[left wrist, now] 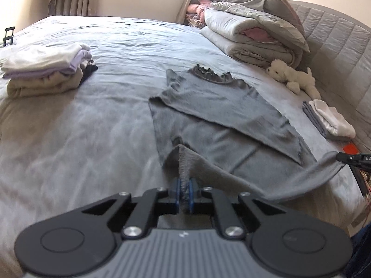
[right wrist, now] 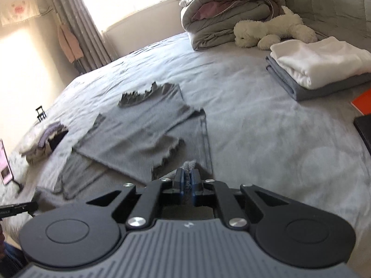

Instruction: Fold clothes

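A grey top (left wrist: 215, 113) with a ruffled collar lies on the bed, its sleeves folded across the body; it also shows in the right wrist view (right wrist: 139, 134). My left gripper (left wrist: 184, 185) is shut on the near-left corner of its bottom hem and holds it lifted off the bed. My right gripper (right wrist: 189, 178) is shut on the other hem corner; it shows at the right edge of the left wrist view (left wrist: 345, 158), with the hem stretched between the two. The left gripper's tip shows at the left edge of the right wrist view (right wrist: 20, 207).
The bed sheet (left wrist: 92, 127) is pale grey. A stack of folded clothes (left wrist: 44, 69) lies at the left. A folded white and grey pile (right wrist: 317, 64), a white plush dog (right wrist: 271, 32) and piled duvets (left wrist: 255, 30) lie by the headboard. An orange item (right wrist: 363, 102) and a dark object (right wrist: 364, 129) lie at the right.
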Demonstrator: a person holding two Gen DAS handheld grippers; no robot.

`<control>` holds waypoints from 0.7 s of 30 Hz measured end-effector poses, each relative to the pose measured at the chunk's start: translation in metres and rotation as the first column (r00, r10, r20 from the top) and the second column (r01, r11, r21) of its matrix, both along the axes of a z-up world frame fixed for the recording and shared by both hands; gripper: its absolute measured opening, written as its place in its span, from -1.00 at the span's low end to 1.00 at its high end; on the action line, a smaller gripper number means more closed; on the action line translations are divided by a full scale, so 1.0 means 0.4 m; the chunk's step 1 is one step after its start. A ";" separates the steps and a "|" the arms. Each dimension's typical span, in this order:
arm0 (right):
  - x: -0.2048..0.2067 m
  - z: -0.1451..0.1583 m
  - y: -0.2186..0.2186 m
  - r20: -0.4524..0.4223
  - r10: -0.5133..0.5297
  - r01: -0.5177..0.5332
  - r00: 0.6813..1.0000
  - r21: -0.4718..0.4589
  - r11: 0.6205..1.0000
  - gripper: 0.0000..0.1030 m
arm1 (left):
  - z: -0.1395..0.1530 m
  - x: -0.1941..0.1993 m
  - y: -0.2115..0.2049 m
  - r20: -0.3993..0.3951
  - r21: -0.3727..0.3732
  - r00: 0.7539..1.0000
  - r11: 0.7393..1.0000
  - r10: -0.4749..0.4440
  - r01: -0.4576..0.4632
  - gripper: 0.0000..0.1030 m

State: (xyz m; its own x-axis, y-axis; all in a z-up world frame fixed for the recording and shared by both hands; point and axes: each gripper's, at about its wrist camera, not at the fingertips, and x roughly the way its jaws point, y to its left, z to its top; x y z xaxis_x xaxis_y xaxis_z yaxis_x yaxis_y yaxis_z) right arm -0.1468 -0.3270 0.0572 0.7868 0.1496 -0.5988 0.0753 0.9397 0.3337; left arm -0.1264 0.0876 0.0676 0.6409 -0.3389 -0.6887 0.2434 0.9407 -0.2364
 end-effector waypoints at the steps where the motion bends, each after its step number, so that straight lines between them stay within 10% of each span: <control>1: 0.018 0.003 -0.007 -0.004 -0.011 0.011 1.000 0.006 1.000 -0.88 | 0.005 0.025 -0.003 -0.017 0.001 1.000 1.000 0.002 -0.002 -0.86; 12: 0.330 -0.030 -0.019 -0.218 0.007 -0.013 0.976 -0.026 1.000 -0.90 | -0.039 0.279 -0.030 -0.145 0.093 0.989 0.996 0.010 0.004 -0.83; 21: 0.346 -0.086 -0.045 -0.214 -0.031 0.013 0.976 -0.085 0.996 -0.91 | -0.051 0.302 0.009 -0.077 0.089 0.997 0.996 -0.012 0.019 -0.45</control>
